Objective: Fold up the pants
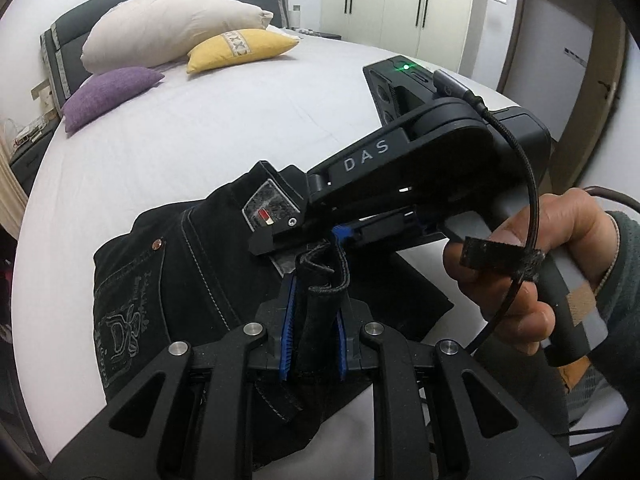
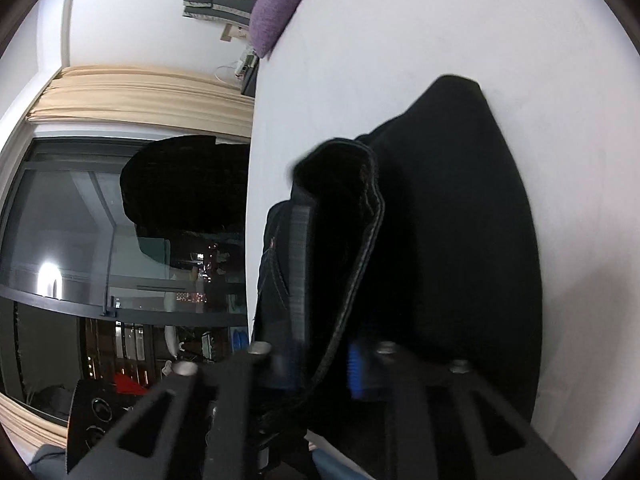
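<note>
Left claw (image 1: 316,316) clamped nearly shut on a bunched hem of the black pants (image 1: 160,280), right claw (image 2: 320,364) narrow with the stitched edge running between its pads, looks gripped, likely so both hold one end ready to carry it over the rest. Pants lying half folded at the near edge of the bed (image 1: 240,120), pocket embroidery up. Purple cushion (image 1: 110,94), yellow cushion (image 1: 240,48) and white pillow (image 1: 168,24) well apart at the headboard, not in the way; right claw body crossing close over the left, hand (image 1: 532,264) and cable (image 1: 524,184) crowding the fold line.
</note>
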Motion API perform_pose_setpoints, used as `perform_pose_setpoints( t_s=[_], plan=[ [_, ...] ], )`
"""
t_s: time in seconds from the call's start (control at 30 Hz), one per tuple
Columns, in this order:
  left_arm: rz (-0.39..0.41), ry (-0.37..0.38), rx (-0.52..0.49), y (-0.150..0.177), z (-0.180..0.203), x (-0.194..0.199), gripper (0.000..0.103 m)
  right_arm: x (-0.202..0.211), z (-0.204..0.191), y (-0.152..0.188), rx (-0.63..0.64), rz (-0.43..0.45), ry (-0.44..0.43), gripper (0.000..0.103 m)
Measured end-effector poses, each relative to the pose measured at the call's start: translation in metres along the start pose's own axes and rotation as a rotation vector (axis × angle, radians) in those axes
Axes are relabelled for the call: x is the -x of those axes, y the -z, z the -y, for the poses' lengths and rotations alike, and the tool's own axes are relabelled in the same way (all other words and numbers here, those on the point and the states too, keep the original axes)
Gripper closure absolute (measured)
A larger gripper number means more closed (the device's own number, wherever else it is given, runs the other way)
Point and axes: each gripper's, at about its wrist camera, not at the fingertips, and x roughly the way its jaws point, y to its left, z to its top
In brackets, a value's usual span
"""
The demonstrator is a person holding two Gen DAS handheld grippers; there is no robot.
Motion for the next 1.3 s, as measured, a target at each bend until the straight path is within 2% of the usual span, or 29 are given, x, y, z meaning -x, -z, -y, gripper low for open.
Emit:
perform_pose_setpoints(
  t_s=[0.2, 0.3, 0.47, 0.6, 0.7, 0.77, 0.8, 0.87, 0.93, 1.03, 1.13, 1.2, 1.3],
  plan=[
    [0.034, -0.005, -0.02, -0.021, 0.008, 0.003, 0.088, 0.017, -0.017, -0.011, 0.061, 0.054, 0.017, 0.085],
    [0.027, -0.006, -0.039, -0.028, 0.023, -0.004, 0.088, 0.023, -0.016, -0.018, 0.07, 0.055, 0.025, 0.085],
    [-0.042, 0.01, -0.046, -0.015, 0.038, -0.038, 0.088, 0.018, 0.012, -0.015, 0.025, 0.039, 0.08, 0.085],
    [-0.056, 0.034, -0.066, -0.007, 0.047, -0.051, 0.087, 0.019, 0.029, -0.001, -0.018, 0.077, 0.051, 0.085],
    [-0.072, 0.061, -0.04, -0.001, 0.042, -0.057, 0.077, 0.018, 0.038, 0.0, -0.038, 0.086, 0.037, 0.084],
    [-0.107, 0.087, 0.014, 0.001, 0.032, -0.052, 0.054, 0.021, 0.041, 0.003, -0.054, 0.099, 0.009, 0.082],
    [-0.111, 0.095, 0.042, 0.001, 0.026, -0.047, 0.037, 0.024, 0.041, 0.005, -0.05, 0.11, 0.013, 0.079],
    [-0.084, 0.122, 0.103, 0.0, 0.01, -0.025, 0.03, 0.036, 0.04, 0.009, -0.048, 0.144, 0.039, 0.073],
    [-0.045, 0.113, 0.14, 0.002, -0.007, -0.001, 0.018, 0.048, 0.036, 0.013, -0.052, 0.179, 0.085, 0.069],
    [0.0, 0.036, 0.191, 0.01, -0.037, 0.022, 0.014, 0.071, 0.018, 0.022, -0.022, 0.238, 0.148, 0.066],
    [-0.027, -0.039, 0.261, 0.022, -0.072, 0.018, 0.014, 0.073, -0.016, 0.034, 0.054, 0.24, 0.073, 0.066],
    [-0.035, -0.073, 0.284, 0.028, -0.087, 0.012, 0.014, 0.056, -0.043, 0.045, 0.128, 0.194, 0.046, 0.066],
    [-0.096, -0.1, 0.261, 0.033, -0.098, -0.011, 0.014, 0.023, -0.045, 0.056, 0.151, 0.104, 0.087, 0.066]
  ],
)
